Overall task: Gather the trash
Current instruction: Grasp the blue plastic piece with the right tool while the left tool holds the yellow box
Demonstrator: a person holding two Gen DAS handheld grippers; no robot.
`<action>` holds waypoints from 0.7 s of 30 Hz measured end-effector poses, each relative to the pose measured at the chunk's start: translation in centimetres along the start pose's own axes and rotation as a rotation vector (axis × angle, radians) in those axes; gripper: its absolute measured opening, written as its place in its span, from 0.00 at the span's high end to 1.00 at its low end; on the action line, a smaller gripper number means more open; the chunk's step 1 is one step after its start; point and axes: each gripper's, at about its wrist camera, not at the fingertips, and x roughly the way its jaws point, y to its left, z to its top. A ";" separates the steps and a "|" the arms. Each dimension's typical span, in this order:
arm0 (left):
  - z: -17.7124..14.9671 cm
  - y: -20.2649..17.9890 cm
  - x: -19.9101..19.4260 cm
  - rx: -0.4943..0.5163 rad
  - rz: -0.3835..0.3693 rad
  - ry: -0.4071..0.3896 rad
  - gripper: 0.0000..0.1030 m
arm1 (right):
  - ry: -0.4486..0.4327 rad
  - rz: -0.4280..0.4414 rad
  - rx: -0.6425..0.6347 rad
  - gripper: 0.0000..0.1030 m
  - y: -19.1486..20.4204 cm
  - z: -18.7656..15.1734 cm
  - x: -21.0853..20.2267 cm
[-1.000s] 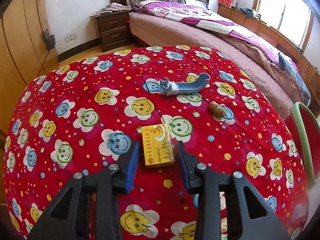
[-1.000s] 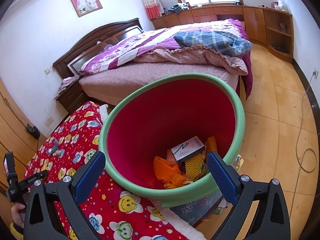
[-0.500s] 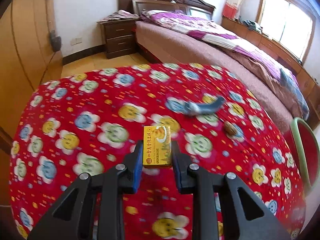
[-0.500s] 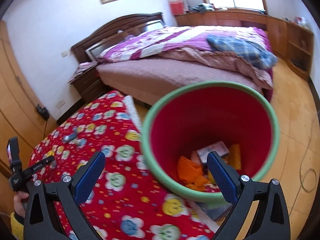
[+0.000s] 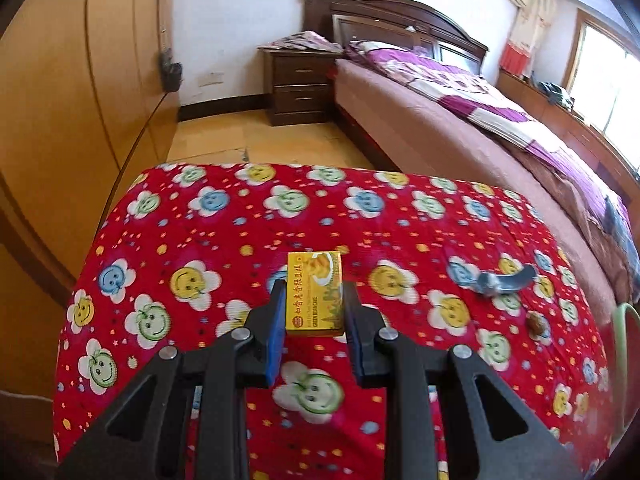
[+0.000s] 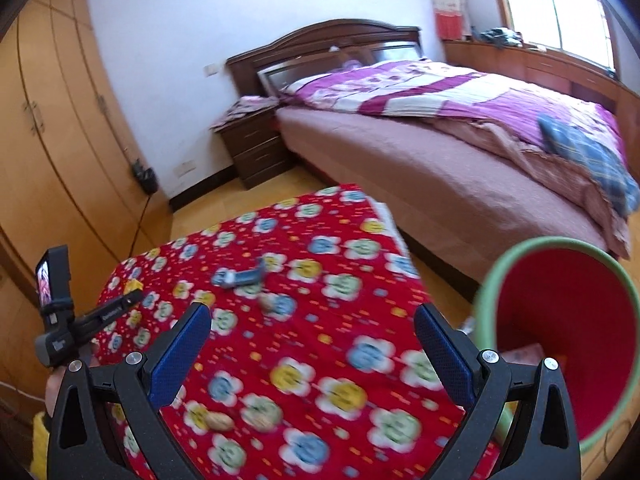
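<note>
So the left gripper (image 5: 314, 312) is clamped on the yellow cake box (image 5: 315, 295), long axis running straight out along the fingers toward 12 o'clock, lifted just above the red tablecloth (image 5: 200, 240). The bin (image 6: 560, 332) sits off around 3 o'clock, so that's where it needs to swing. Right gripper (image 6: 312, 344) is wide apart, holding nothing. A second ago the box was flat on the cloth, jaws not yet closed.

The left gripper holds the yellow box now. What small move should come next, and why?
Probably carry it right, toward the red bin with a green rim. The left gripper is shut on the yellow cardboard cake box, apparently above the red flowered cloth; the right gripper is open, empty.
</note>
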 end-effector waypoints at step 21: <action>-1.4 1.6 2.8 -0.080 0.006 0.030 0.74 | 0.156 0.005 -0.056 0.02 6.0 0.0 15.2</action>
